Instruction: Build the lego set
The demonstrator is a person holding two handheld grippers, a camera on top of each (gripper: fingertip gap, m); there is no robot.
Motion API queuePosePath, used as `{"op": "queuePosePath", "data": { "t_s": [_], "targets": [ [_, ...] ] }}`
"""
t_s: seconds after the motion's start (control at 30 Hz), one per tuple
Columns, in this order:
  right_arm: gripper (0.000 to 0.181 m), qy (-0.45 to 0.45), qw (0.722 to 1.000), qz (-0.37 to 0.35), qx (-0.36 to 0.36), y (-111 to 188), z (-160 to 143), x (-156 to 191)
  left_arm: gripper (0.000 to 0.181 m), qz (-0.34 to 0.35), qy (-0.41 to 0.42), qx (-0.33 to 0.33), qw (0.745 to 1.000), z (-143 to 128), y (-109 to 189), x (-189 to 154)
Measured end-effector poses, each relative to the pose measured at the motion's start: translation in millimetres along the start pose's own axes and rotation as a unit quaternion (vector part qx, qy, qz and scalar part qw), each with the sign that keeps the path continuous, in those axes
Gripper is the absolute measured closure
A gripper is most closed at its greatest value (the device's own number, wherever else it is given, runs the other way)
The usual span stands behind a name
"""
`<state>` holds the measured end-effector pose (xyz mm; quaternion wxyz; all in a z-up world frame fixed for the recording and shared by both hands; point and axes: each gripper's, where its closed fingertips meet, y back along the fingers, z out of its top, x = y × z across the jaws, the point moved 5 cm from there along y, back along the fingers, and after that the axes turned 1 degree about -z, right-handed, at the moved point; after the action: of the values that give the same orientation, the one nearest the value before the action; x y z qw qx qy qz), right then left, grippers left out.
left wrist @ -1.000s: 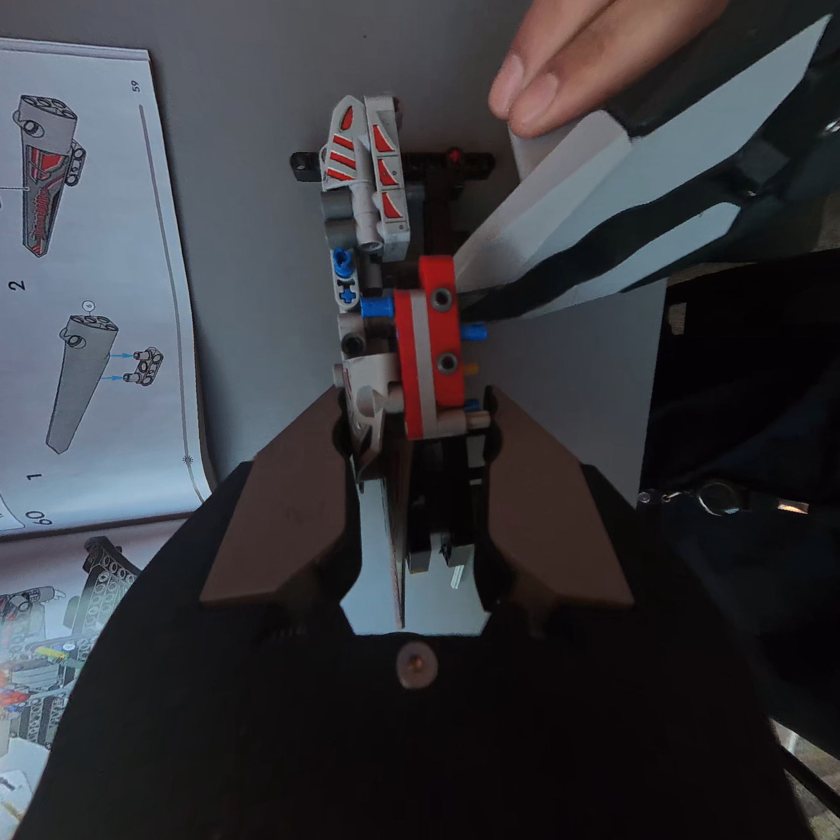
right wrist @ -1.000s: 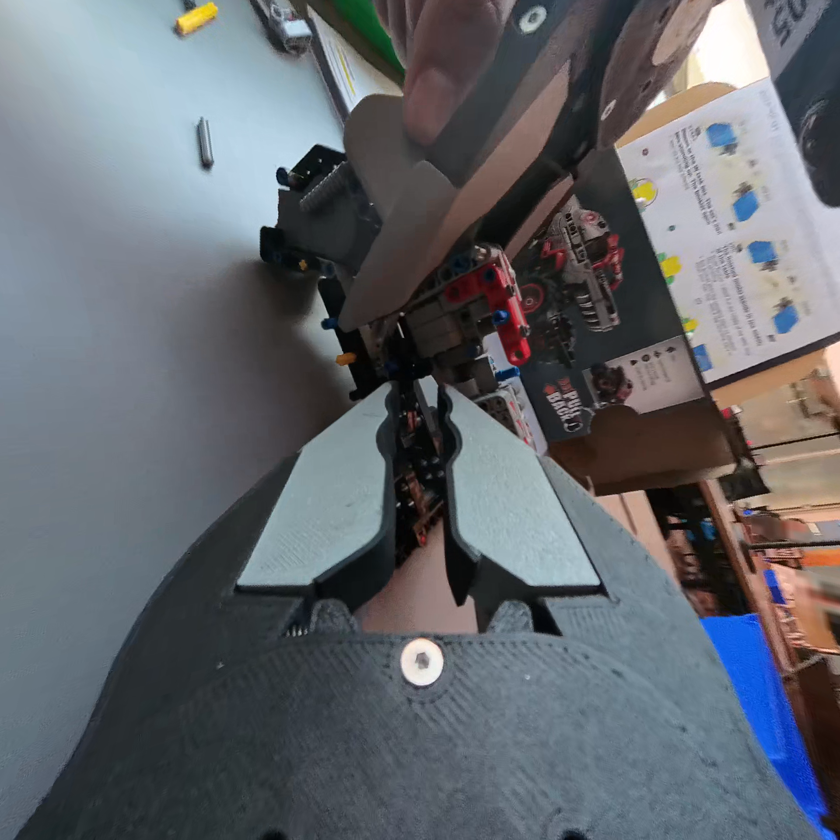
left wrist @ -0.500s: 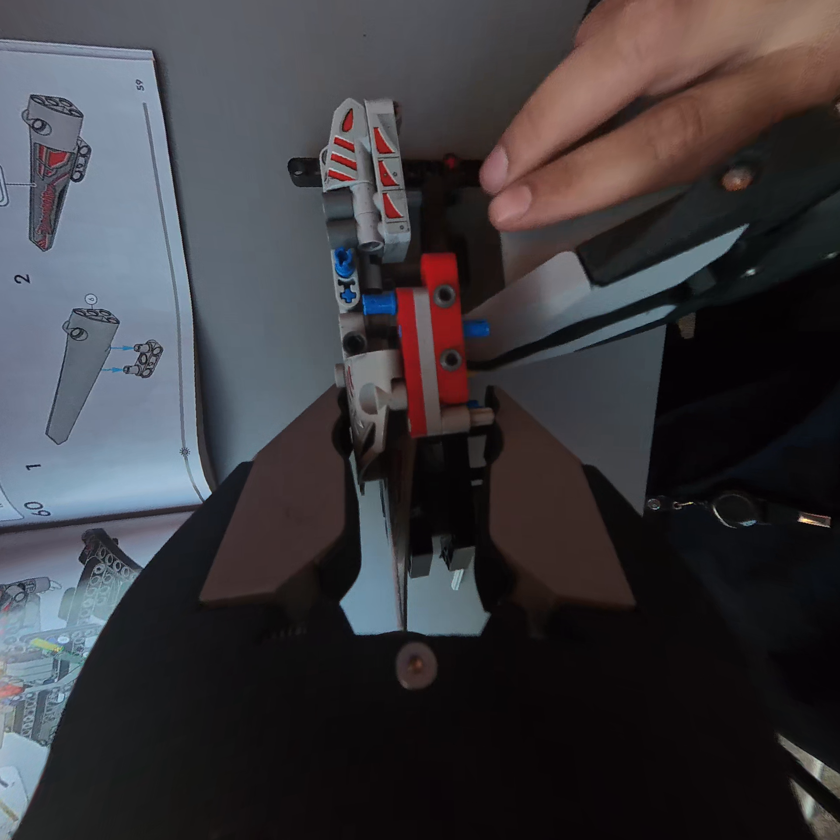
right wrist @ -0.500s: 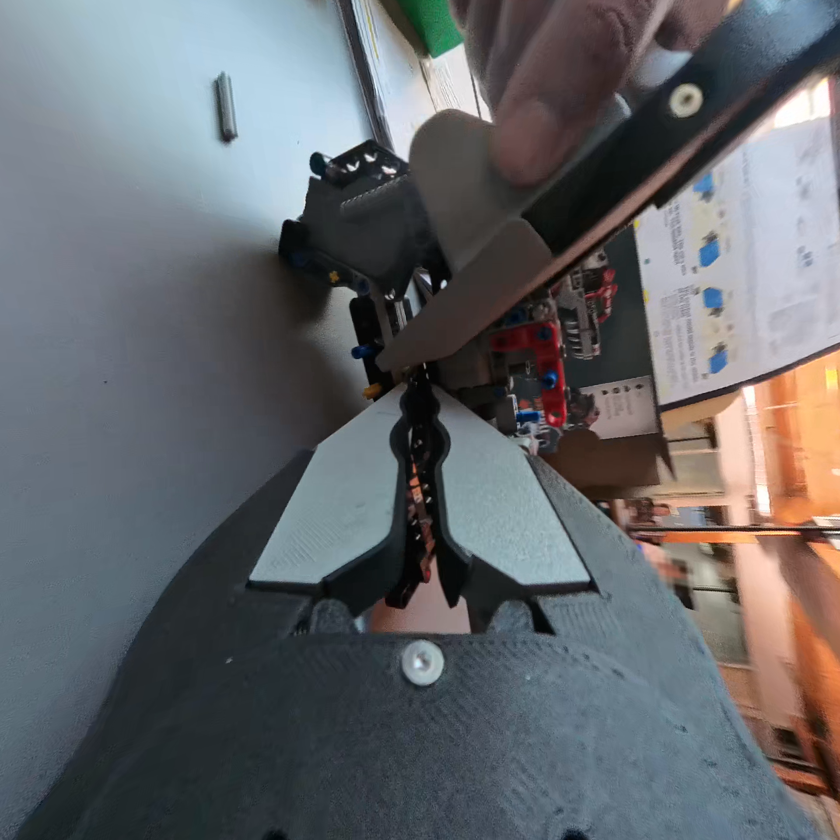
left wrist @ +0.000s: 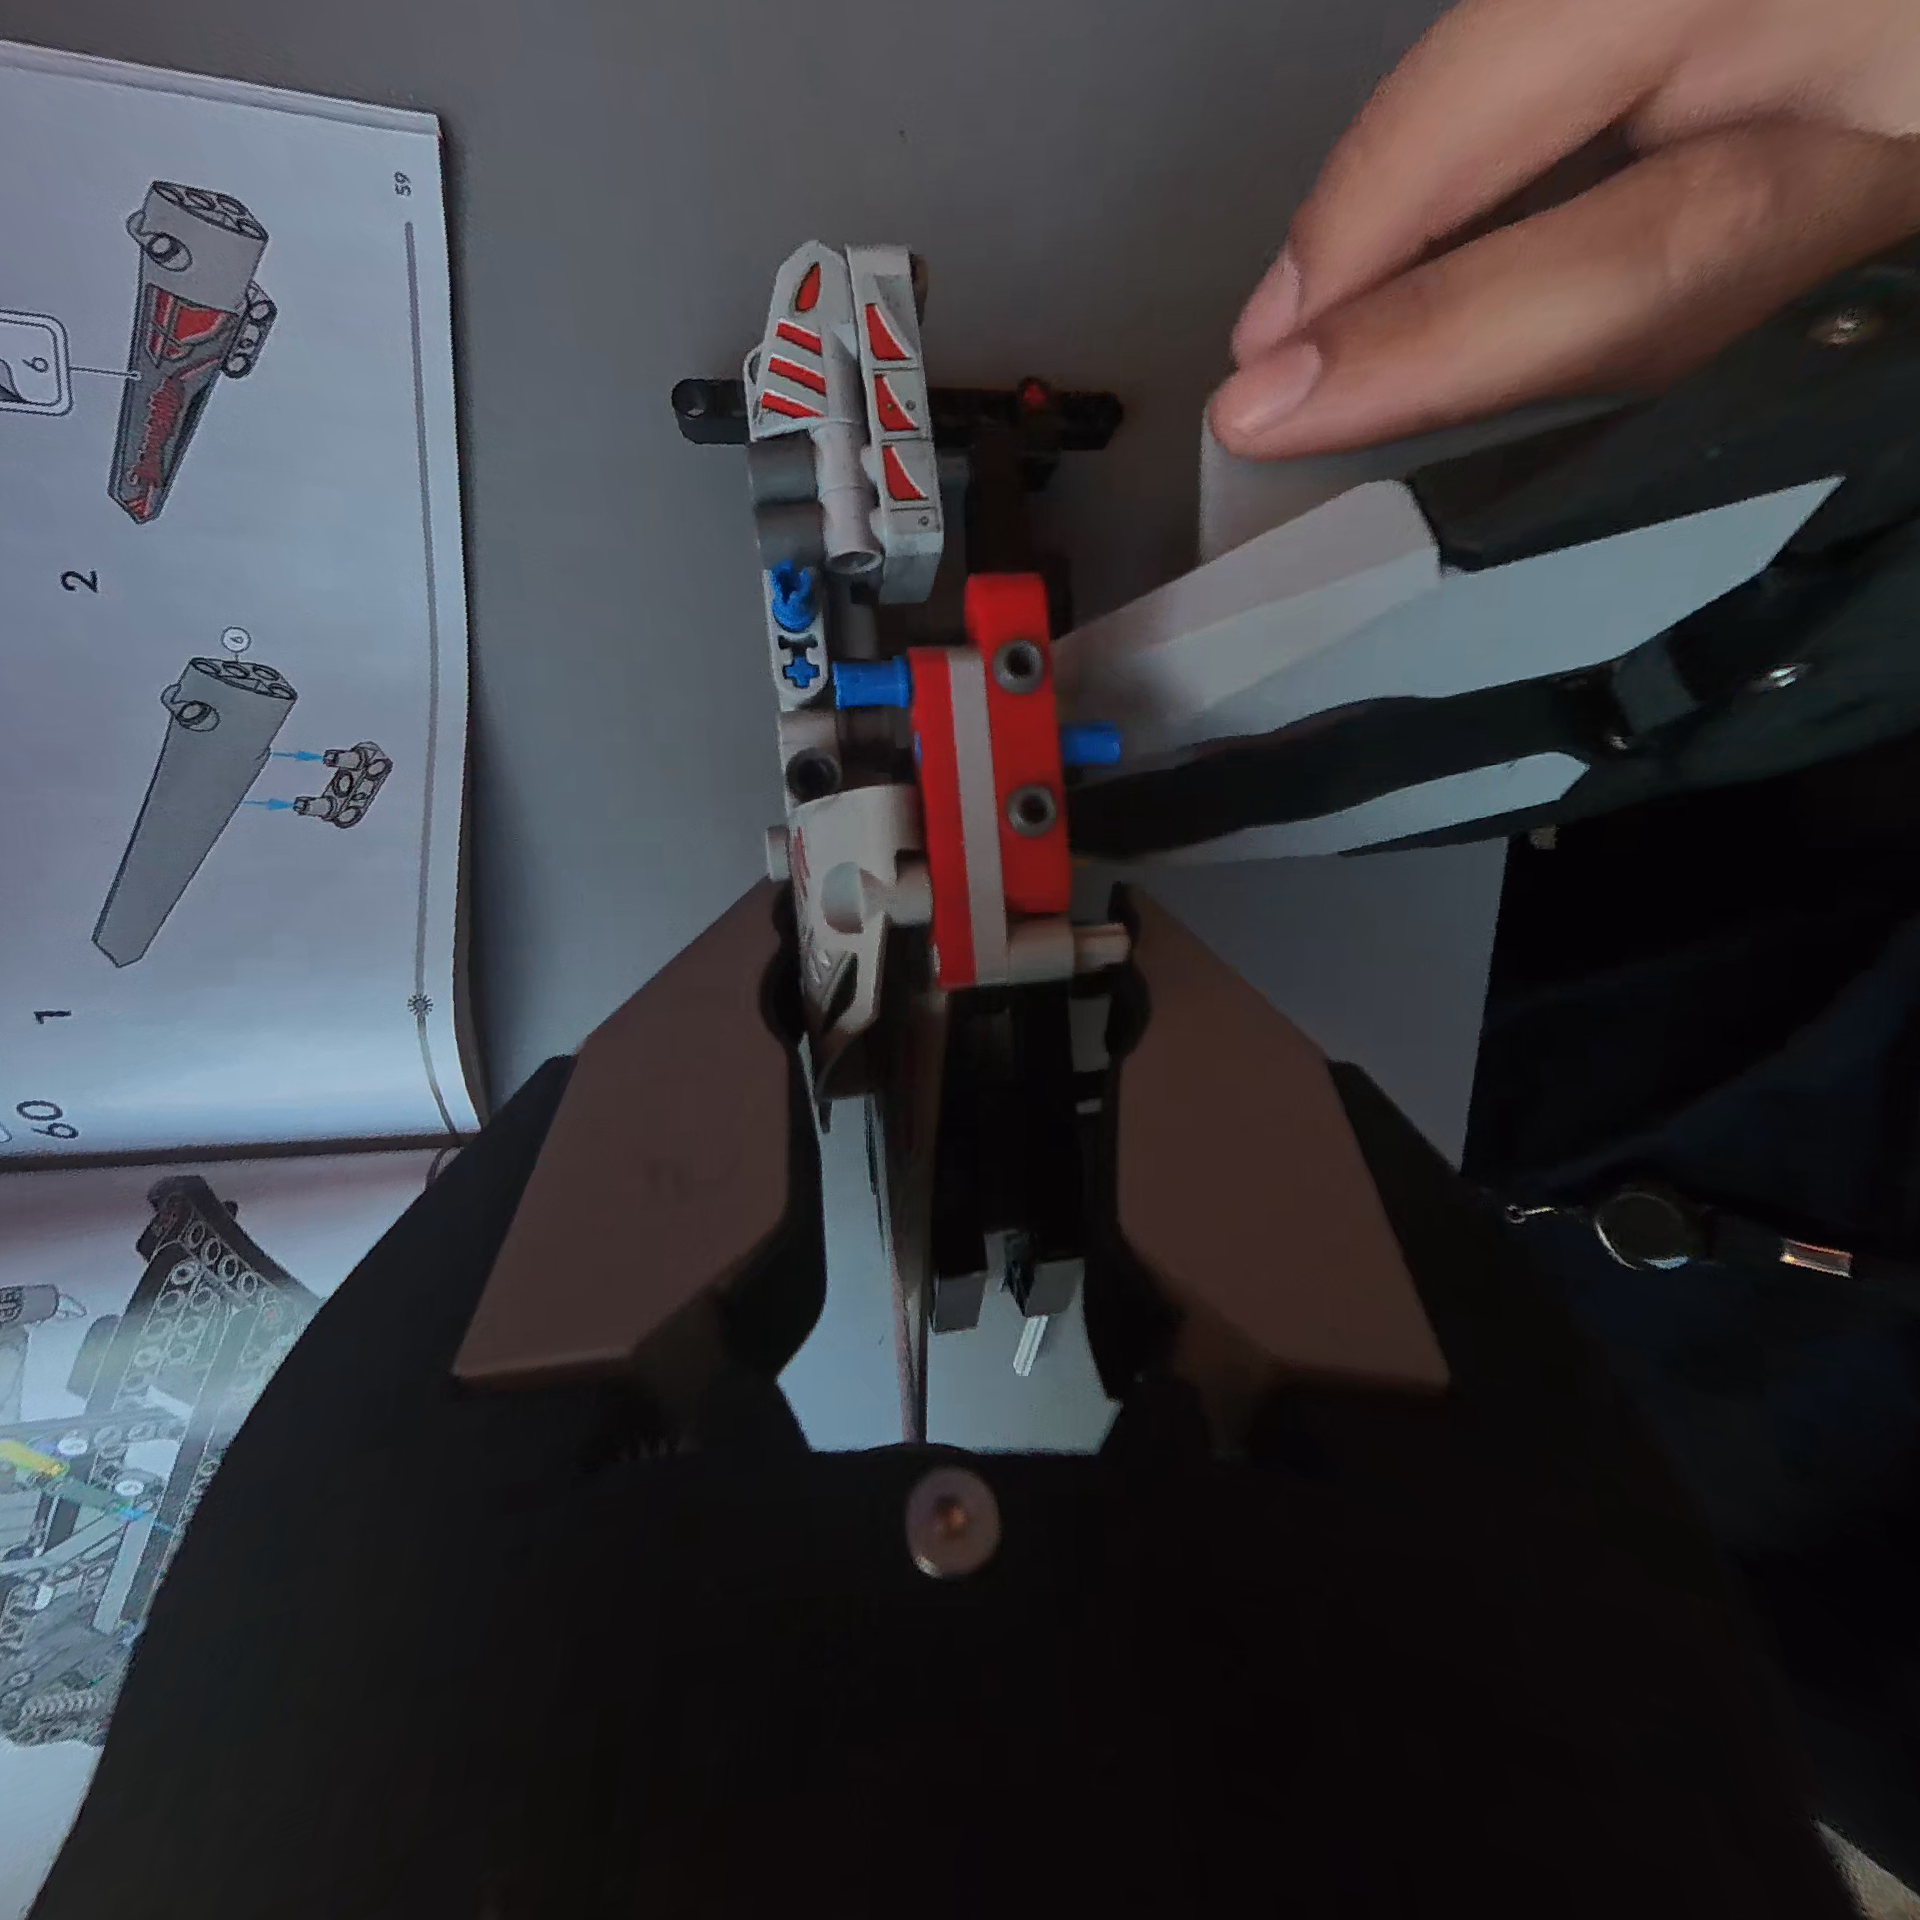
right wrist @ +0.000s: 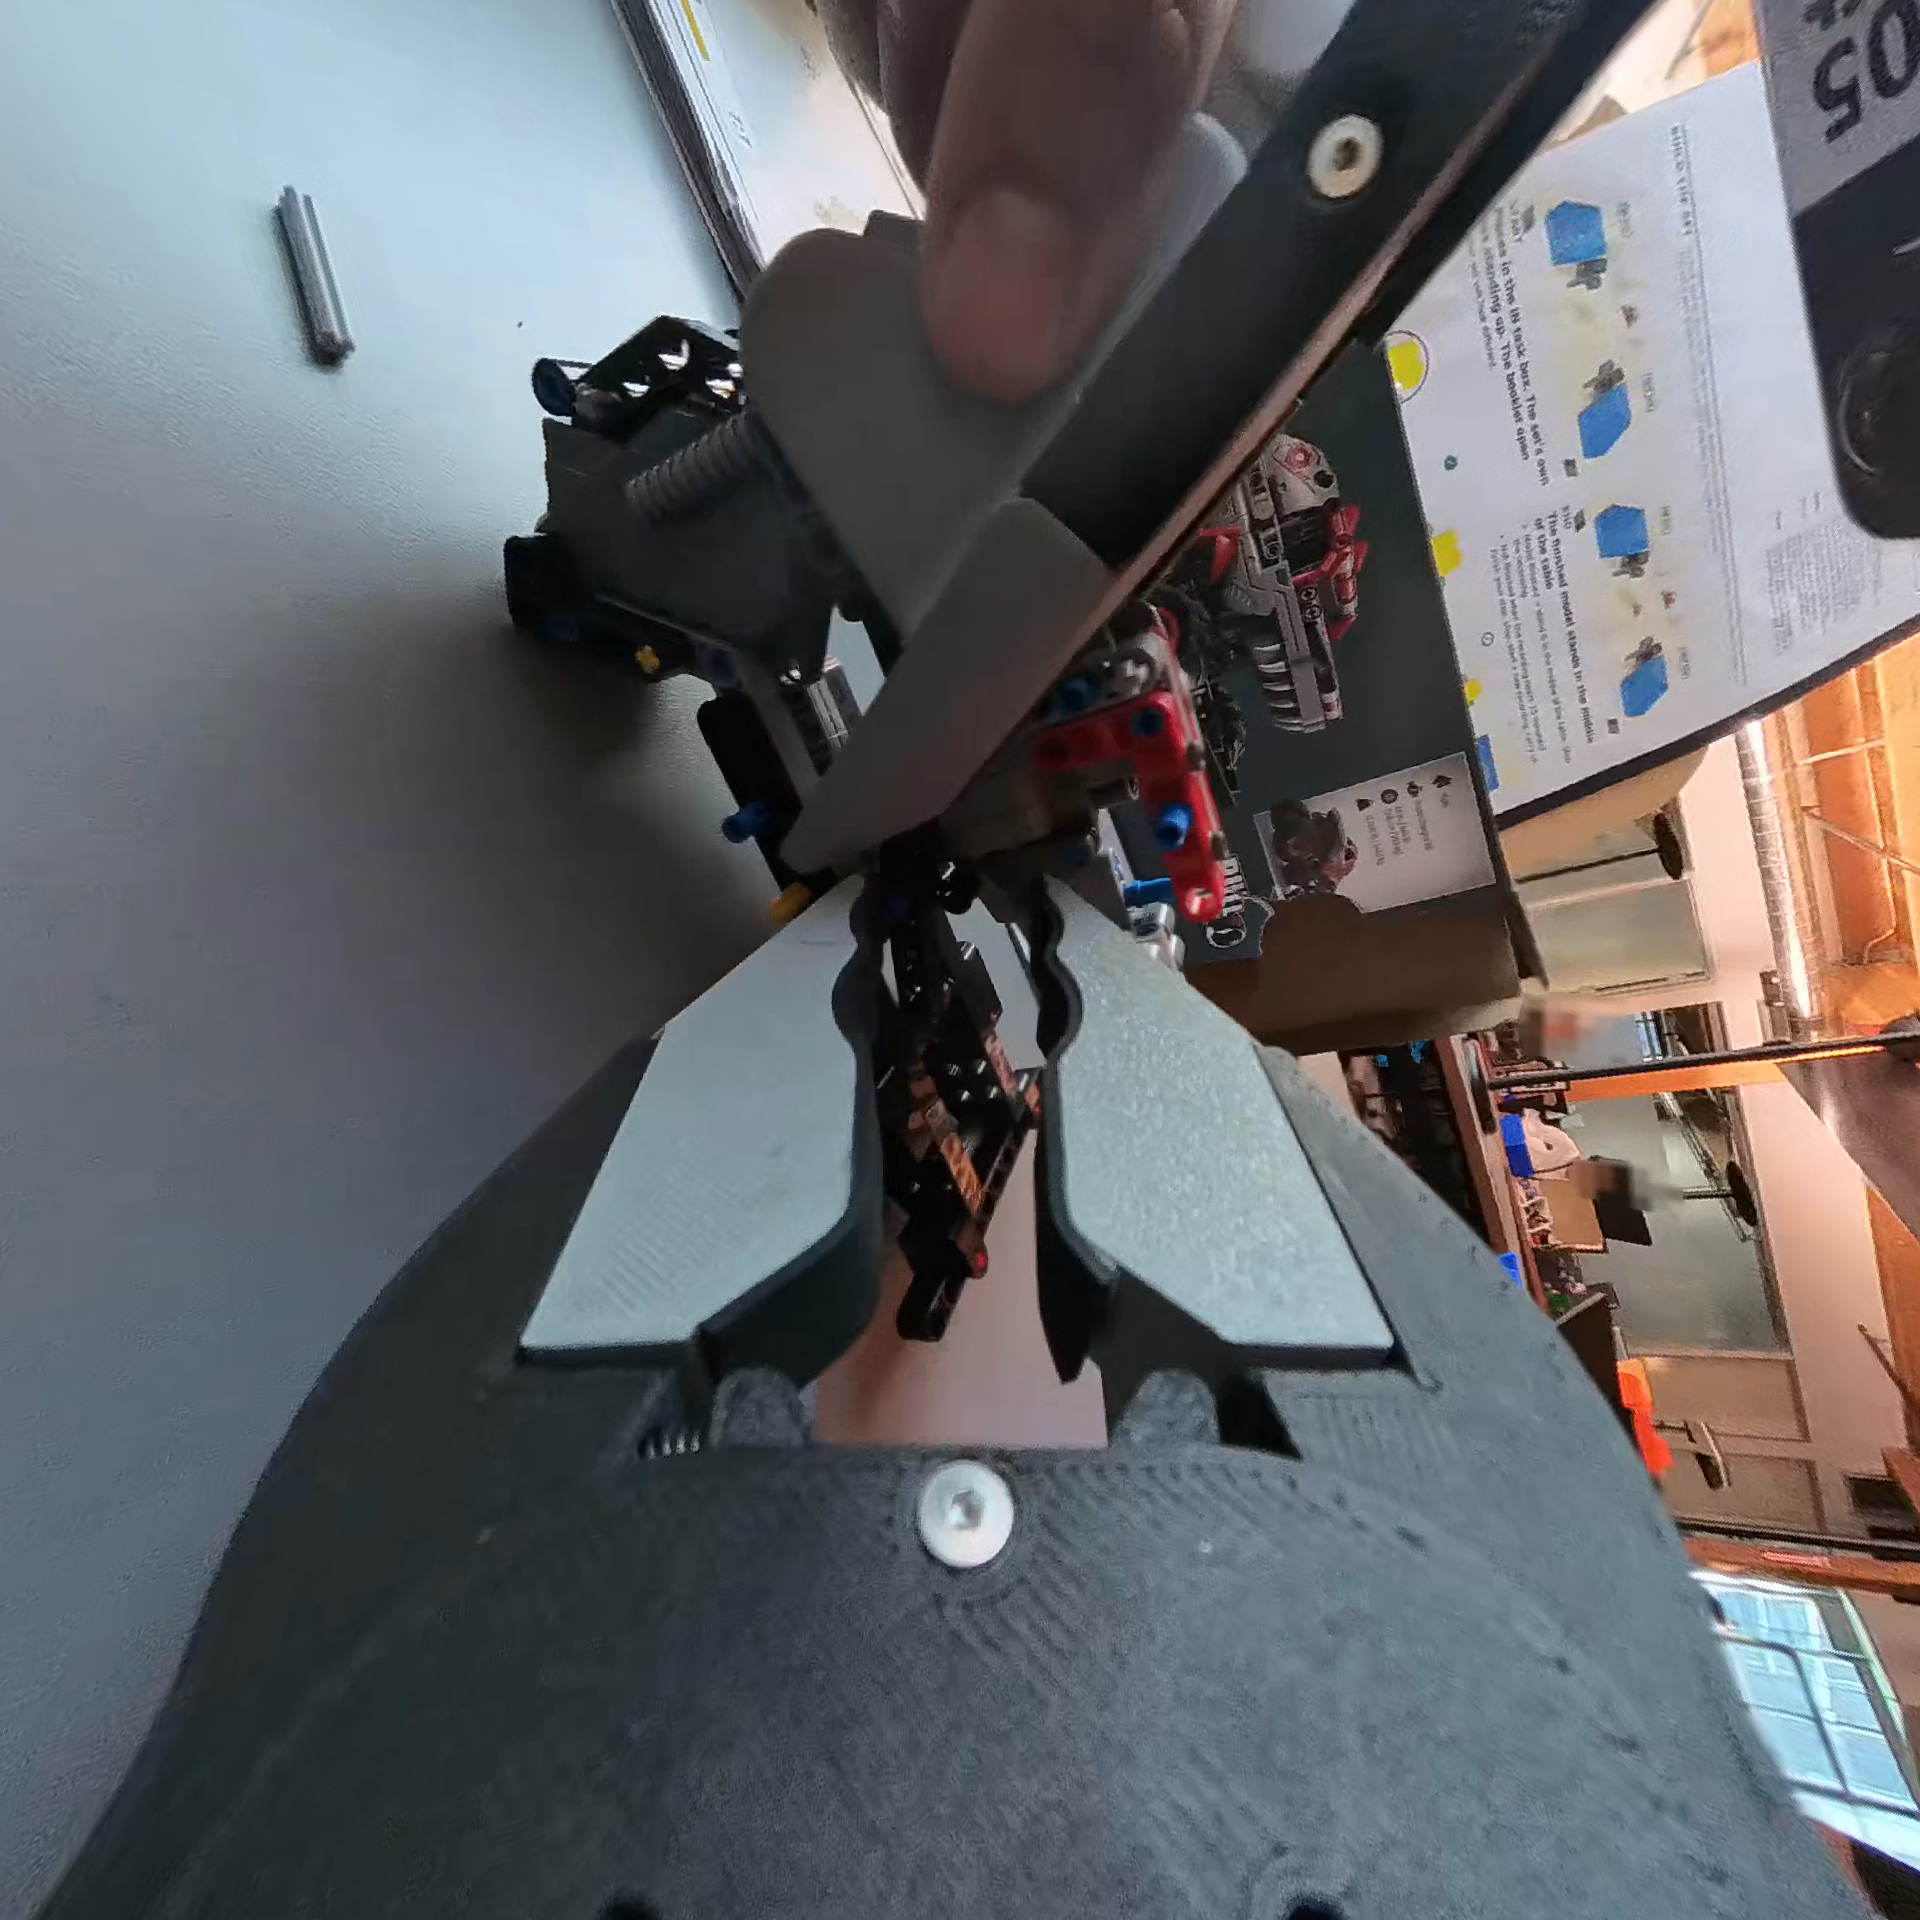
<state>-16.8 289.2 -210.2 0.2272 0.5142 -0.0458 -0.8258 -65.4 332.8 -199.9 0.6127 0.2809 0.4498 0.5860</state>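
I am pinching the lego model [left wrist: 914, 831] in my left tongs [left wrist: 951, 935], long axis running away from them, while my right tongs [right wrist: 951, 914], slightly parted, are closing on its black beam [right wrist: 951, 1122] from the right.

— What sort of place is this?

— A workshop or lab. A grey work table [right wrist: 208, 727] fills the foreground; beyond it are shelving [right wrist: 1558, 1143] crowded with small blue and orange items and a window [right wrist: 1808, 1704].

— Anything on the table itself?

— An open instruction booklet [left wrist: 229, 644], a product box [right wrist: 1382, 665] beside a printed instruction sheet [right wrist: 1621, 416], and a loose metal pin [right wrist: 312, 275].
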Motion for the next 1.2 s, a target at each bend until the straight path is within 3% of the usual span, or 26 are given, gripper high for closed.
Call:
{"op": "queuePosePath", "data": {
  "t_s": [0.2, 0.53, 0.67, 1.07, 1.2],
  "targets": [
    [0.173, 0.035, 0.999, -0.012, -0.005, -3.5, 1.0, 7.9, 0.125, 0.006, -0.002, -0.004, 1.0, -1.6, -0.1, -1.4],
    [0.163, 0.026, 1.0, -0.008, 0.01, 2.4, 2.3, -0.7, 0.124, -0.005, 0.021, -0.01, 1.0, -1.8, 0.2, 0.3],
    [0.175, 0.035, 0.999, 0.014, 0.013, 0.1, 2.3, 6.1, 0.124, -0.005, 0.019, -0.008, 1.0, -1.9, 0.2, -0.2],
    [0.181, 0.098, 0.993, -0.069, -0.006, -0.3, 1.6, 11.0, 0.125, 0.025, 0.018, 0.006, 1.0, -2.3, -1.5, -2.4],
    [0.181, 0.07, 0.993, -0.093, -0.008, 7.1, -14.1, -5.2, 0.125, 0.034, 0.014, 0.007, 0.999, -4.9, -0.1, -0.8]
  ]
}}
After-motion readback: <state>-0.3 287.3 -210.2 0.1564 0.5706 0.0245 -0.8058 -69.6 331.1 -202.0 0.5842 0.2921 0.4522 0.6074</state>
